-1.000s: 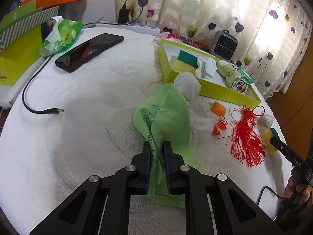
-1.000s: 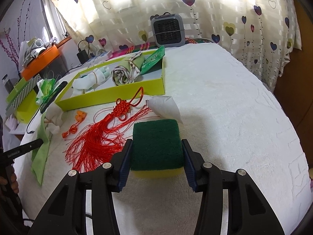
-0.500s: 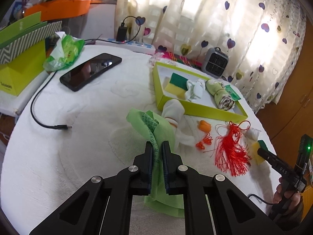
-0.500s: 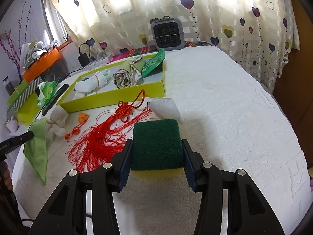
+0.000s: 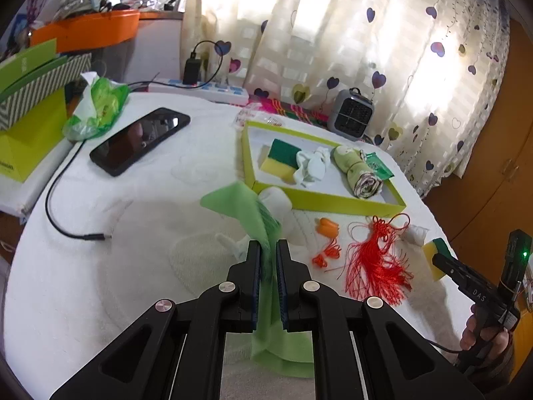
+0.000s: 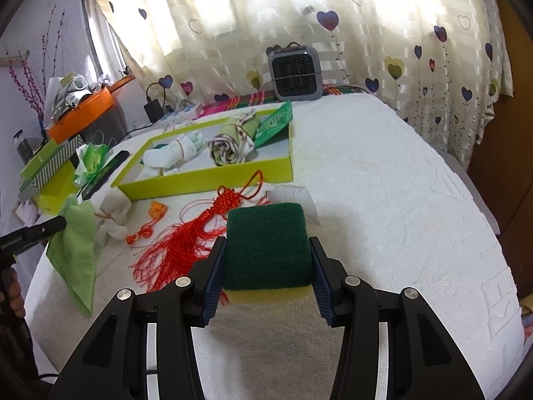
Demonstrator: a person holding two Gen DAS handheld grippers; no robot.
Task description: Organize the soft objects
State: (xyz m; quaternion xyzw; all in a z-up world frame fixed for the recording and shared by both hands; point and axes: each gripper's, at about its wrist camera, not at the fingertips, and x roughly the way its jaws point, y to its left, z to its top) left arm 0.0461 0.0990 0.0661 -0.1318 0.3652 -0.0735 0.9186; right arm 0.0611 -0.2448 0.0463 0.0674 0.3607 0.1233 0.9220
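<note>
White towelling covers the counter (image 6: pixel 383 183), with heart-printed curtains (image 5: pixel 383 33) behind it and a small grey heater (image 6: pixel 294 71) at its far edge. Compared with a second ago, the left tool (image 5: pixel 268 256) has lifted the green cloth (image 5: pixel 253 213), which now hangs clear of the surface, its top corner blurred at frame centre; the jaws stay pressed nearly together on it. The right tool (image 6: pixel 268 266) is unchanged, clamped wide on the green-and-yellow sponge (image 6: pixel 268 243) at lower centre. "DAS" can be read on the right tool's body. Beyond lies the red tassel (image 6: pixel 186 240) and the lime tray (image 6: pixel 213 176) holding another sponge, socks and rolled cloth.
</note>
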